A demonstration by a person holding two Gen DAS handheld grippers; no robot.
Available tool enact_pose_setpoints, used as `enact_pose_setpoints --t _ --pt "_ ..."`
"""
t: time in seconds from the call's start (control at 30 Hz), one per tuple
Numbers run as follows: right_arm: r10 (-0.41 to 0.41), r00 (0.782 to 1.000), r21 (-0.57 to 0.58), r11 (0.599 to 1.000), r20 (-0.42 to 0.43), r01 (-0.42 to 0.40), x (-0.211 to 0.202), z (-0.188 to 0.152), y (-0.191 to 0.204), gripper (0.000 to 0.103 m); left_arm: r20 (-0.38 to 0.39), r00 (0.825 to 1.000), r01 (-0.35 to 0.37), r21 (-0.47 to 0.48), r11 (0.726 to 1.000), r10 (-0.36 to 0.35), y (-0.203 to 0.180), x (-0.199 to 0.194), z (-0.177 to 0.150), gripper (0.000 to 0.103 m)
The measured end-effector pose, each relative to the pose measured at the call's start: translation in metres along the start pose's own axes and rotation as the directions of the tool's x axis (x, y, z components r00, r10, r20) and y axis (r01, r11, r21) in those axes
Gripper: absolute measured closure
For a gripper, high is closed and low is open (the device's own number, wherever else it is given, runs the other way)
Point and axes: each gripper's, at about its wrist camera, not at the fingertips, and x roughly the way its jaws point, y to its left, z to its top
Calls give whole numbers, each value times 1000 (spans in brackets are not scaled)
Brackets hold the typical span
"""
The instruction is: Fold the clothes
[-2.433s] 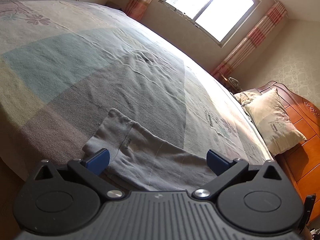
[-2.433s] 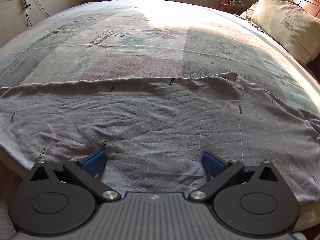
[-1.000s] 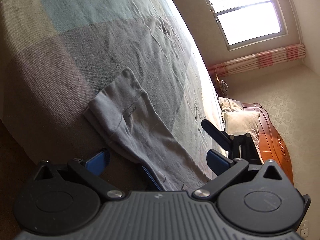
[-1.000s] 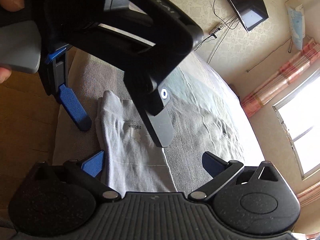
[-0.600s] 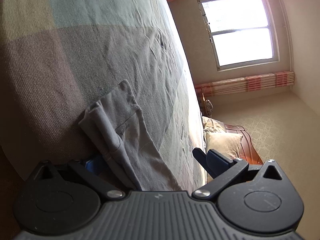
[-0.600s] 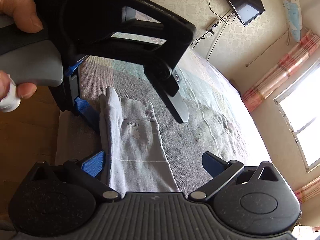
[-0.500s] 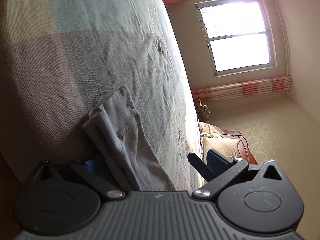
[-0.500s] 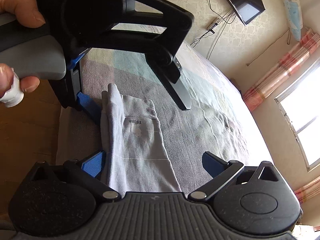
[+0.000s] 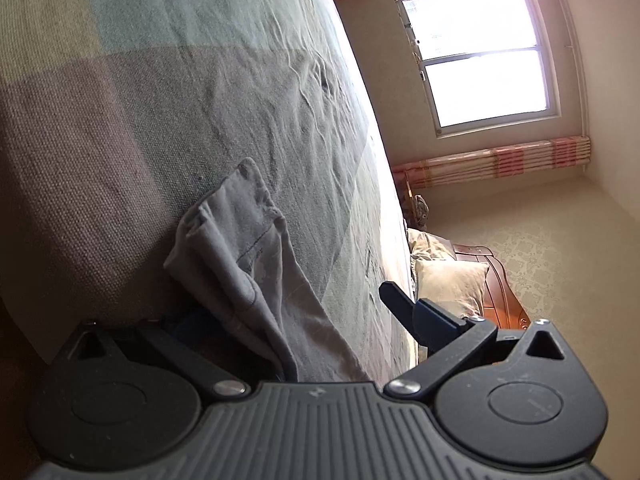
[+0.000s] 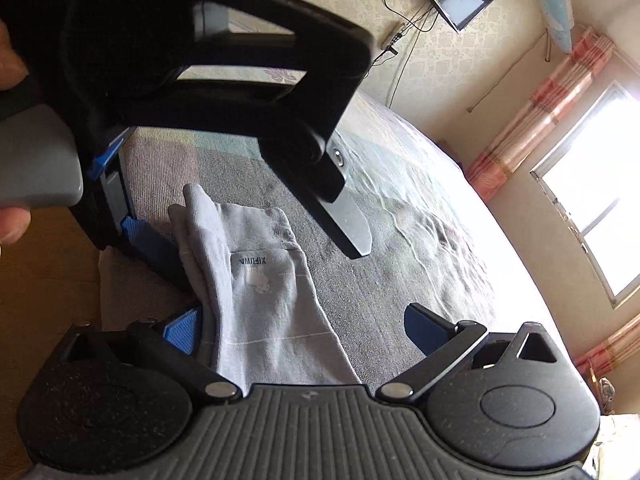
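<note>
A grey garment's sleeve [image 9: 248, 264] lies on the bed at its near edge, its long side doubled into a fold. It carries a small printed label [image 10: 250, 261]. My left gripper [image 9: 308, 320] is open astride the sleeve; its left finger is hidden under the folded edge. Seen from the right wrist, the left gripper [image 10: 244, 236] has one blue pad against the sleeve's [image 10: 264, 288] left edge and the other finger above the bed. My right gripper [image 10: 302, 326] is open too, with the sleeve between its fingers and its left pad at the cloth's edge.
The bed cover [image 9: 200, 80] has grey, teal and beige blocks. A pillow [image 9: 448, 284] and wooden headboard [image 9: 500, 292] lie at the far end, under a bright window [image 9: 480, 52]. A wooden floor [image 10: 48, 280] is beside the bed. A hand [image 10: 12, 224] holds the left gripper.
Both grippers swung from the spread garment to the sleeve end at the bed's edge. The sleeve's edge has bunched into a fold over the left gripper's left finger. Both stay open.
</note>
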Motion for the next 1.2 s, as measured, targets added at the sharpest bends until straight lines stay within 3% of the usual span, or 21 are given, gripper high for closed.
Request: enact_pose_setpoints --t 0.07,0.27,0.37,0.67,0.73,0.87,0.93,1.03,1.2 --pt "11 1000 26 1000 -7 -11 0 -2 -4 0 -22 1000 -18 -35 999 18 -2 2 5 1" --pt "33 999 73 997 -37 -30 6 -8 -3 0 -19 1000 -21 53 998 22 -22 1 0 1" --pt "66 997 147 987 -49 -59 4 -18 -6 0 -3 1000 -19 9 1000 19 -14 8 -2 1" --pt "83 995 259 964 -58 -65 8 -43 -16 0 93 993 -84 193 977 67 -29 2 -28 1" --pt "103 993 273 958 -53 -85 6 -48 -20 0 98 994 -75 184 980 58 -29 0 -27 1" --pt "161 986 298 944 -43 -141 -2 -63 -23 0 44 998 -48 18 999 47 -29 -9 -9 1" --pt "162 986 303 943 -45 -141 -9 -66 -20 0 63 998 9 65 998 -14 -34 -15 -10 1" --pt "163 985 310 940 -50 -140 -20 -71 -16 0 62 995 -82 48 996 78 -21 -8 -13 1" --pt "165 985 323 936 -56 -138 -37 -80 -9 0 115 991 -60 -21 998 62 -16 -16 -15 1"
